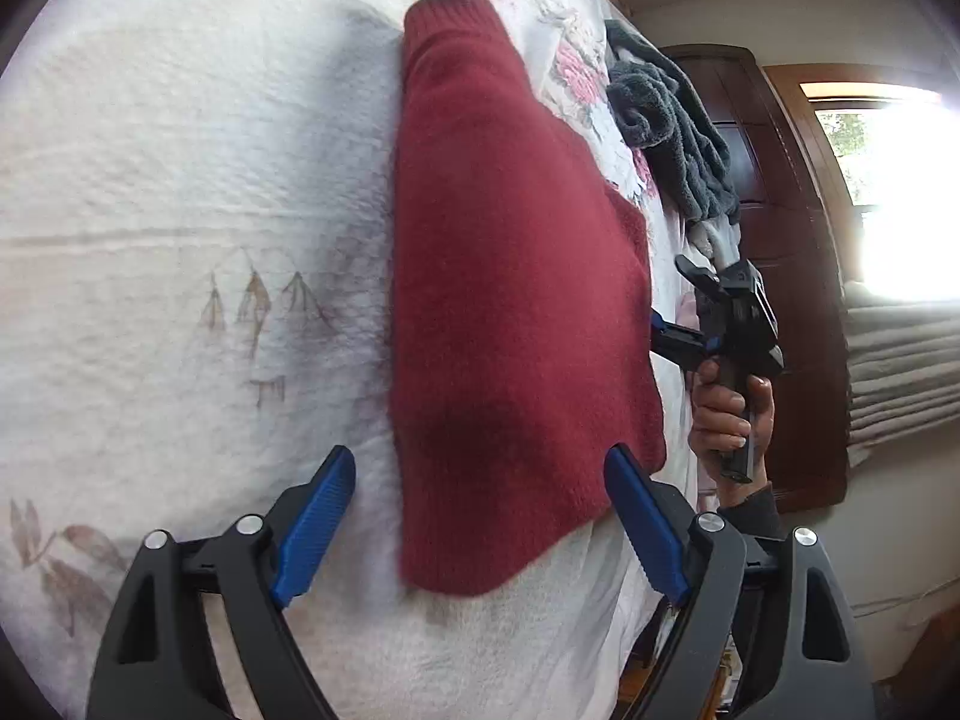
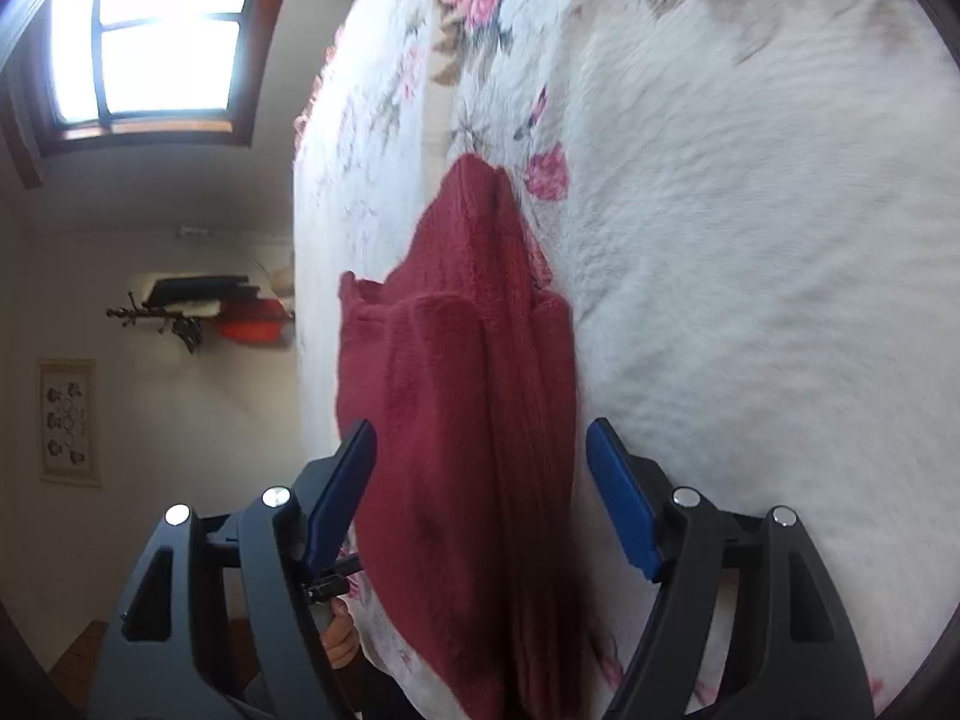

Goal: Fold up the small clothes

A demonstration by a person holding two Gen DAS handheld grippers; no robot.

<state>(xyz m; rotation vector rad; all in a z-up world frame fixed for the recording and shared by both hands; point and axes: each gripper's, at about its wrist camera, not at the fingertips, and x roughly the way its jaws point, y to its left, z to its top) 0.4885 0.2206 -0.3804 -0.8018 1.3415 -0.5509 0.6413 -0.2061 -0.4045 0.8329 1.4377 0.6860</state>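
A dark red knitted garment (image 1: pixel 510 276) lies folded lengthwise on a white floral bedspread (image 1: pixel 180 150). My left gripper (image 1: pixel 480 516) is open, its blue pads on either side of the garment's near end, holding nothing. The right gripper (image 1: pixel 690 330) shows in the left wrist view at the garment's right edge, held by a hand (image 1: pixel 726 414). In the right wrist view the same red garment (image 2: pixel 462 420) runs away from the camera, layered in folds. My right gripper (image 2: pixel 480 492) is open, straddling the garment with its pads apart from the fabric.
A grey fluffy cloth (image 1: pixel 672 120) is heaped at the bed's far edge. Behind it stand dark wooden furniture (image 1: pixel 774 228) and a bright window (image 1: pixel 900 192). The right wrist view shows another window (image 2: pixel 162 42), a coat rack (image 2: pixel 180 312) and a framed picture (image 2: pixel 69 420) on the wall.
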